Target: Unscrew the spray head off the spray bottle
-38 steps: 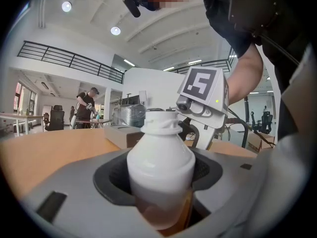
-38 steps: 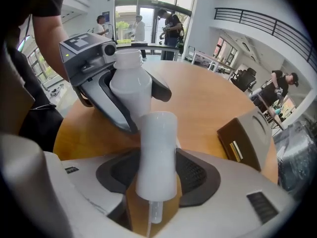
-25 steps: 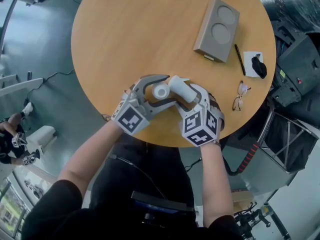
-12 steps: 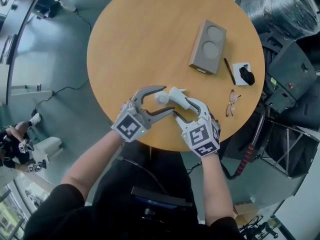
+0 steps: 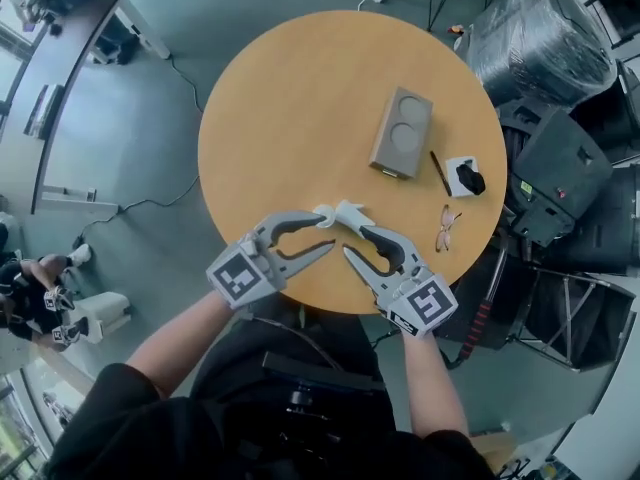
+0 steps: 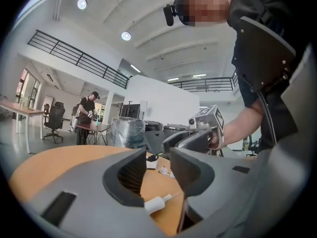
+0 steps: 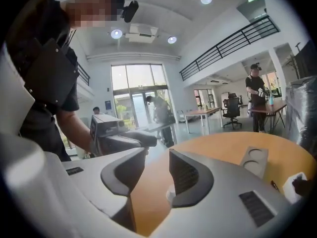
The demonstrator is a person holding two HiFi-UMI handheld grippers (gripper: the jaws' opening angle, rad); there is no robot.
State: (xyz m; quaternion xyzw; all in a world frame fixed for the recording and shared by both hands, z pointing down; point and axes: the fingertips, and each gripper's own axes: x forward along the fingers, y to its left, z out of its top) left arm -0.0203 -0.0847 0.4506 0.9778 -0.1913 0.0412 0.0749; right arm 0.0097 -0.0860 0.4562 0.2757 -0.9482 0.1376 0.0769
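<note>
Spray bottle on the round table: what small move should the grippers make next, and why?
Probably lower the left gripper onto the spray bottle. It lies on the table untouched, the left and the right gripper hover above it, their jaws have just been closing on nothing, and whether it is unscrewed yet cannot be told.

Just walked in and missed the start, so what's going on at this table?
A person holds a gripper in each hand over a round wooden table. The left gripper and right gripper hover near its front edge, both empty; their jaws have just been closing partway, nothing between them. The white spray bottle lies on the table just beyond their tips, touched by neither. Whether its head is off is unclear.
</note>
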